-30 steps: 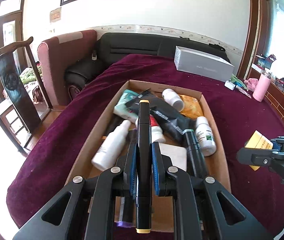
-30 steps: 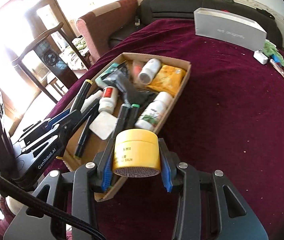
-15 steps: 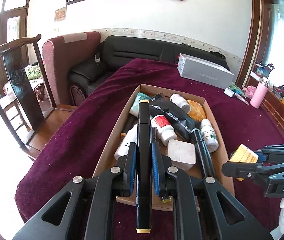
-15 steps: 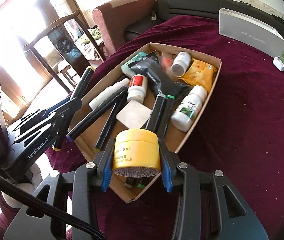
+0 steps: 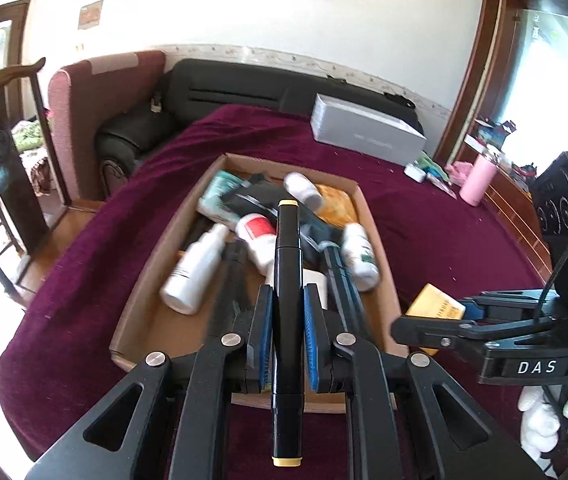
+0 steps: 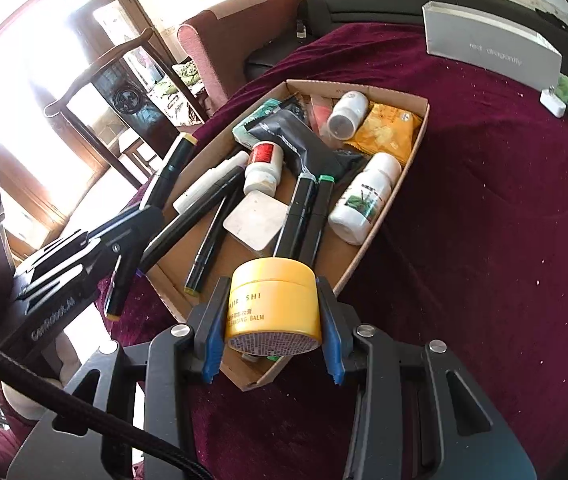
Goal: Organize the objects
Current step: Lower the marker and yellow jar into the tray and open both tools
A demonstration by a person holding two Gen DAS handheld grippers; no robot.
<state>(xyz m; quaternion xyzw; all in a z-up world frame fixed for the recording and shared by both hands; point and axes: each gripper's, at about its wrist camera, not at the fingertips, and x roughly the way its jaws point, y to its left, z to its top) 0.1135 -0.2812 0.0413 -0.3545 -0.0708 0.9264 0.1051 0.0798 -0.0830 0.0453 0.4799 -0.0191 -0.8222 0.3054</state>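
Maroon velvet cloth [image 6: 484, 184] covered the table, with a dark sofa and a grey box [image 5: 366, 135] at its far side. On the cloth sat an open cardboard tray [image 6: 412, 168], crowded with white bottles, black markers, a yellow packet [image 6: 388, 127] and a dark pouch, all lying loose and overlapping. The left gripper [image 5: 288, 330] was clamped on a black marker [image 5: 288, 264] with yellow end caps, gripped near its middle and held above the near end of the tray, pointing along its length. The right gripper [image 6: 273, 322] clasped a yellow balm jar [image 6: 273, 304] by its sides, poised over the tray's near corner, with the lid facing away from the camera. Both items looked ready to be set down among the rest. The risk was mostly crowding: little bare floor remained in the tray, so the jar could land on the two markers [image 6: 306, 216] just beyond it and tip or roll when released. The long marker might catch the near wall or bridge across a white spray bottle [image 5: 193, 274] instead of lying flat. With both grippers close together over the same end, they could also knock one another if lowered at once.
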